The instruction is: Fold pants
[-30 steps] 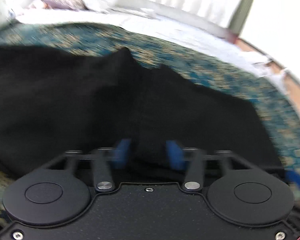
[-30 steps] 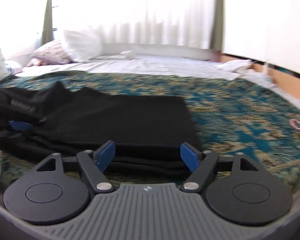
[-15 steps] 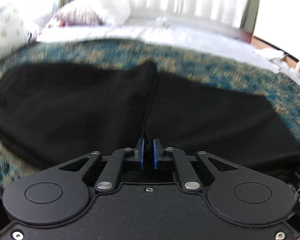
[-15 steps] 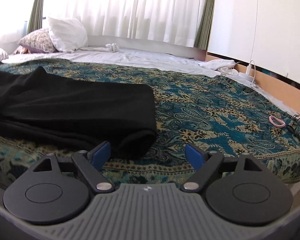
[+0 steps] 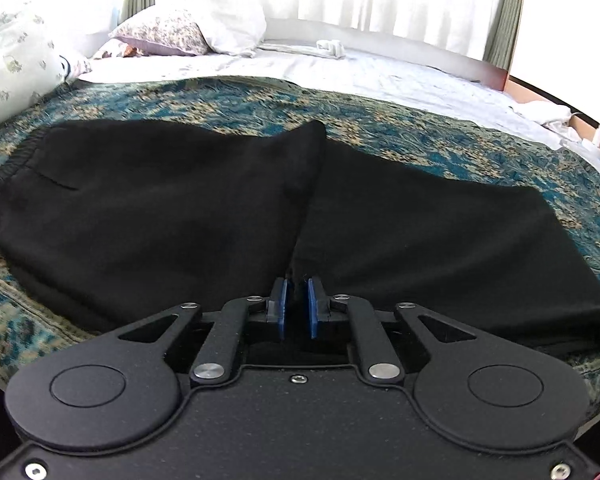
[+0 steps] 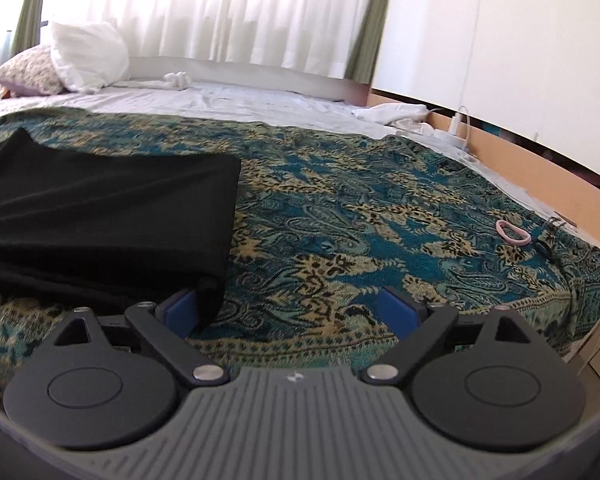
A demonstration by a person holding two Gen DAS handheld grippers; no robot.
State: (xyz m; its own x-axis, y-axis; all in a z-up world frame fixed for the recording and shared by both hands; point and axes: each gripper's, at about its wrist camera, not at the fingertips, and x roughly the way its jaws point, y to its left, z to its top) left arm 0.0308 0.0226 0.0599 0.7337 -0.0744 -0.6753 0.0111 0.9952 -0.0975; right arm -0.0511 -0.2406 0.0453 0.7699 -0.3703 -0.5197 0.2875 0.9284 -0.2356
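We find the black pants (image 5: 204, 200) flat on the bed's patterned bedspread (image 6: 380, 216), legs seemingly laid together lengthwise; cross folds remain. Left gripper (image 5: 296, 308) fingers pinch the near edge; right gripper (image 6: 288, 312) fingers are opening, hem corner beside one pad, unclamped.

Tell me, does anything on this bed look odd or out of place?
Only small things: a pink loop lies loose on the patterned bedspread near its far corner, and the black pants still bunch up at the middle.
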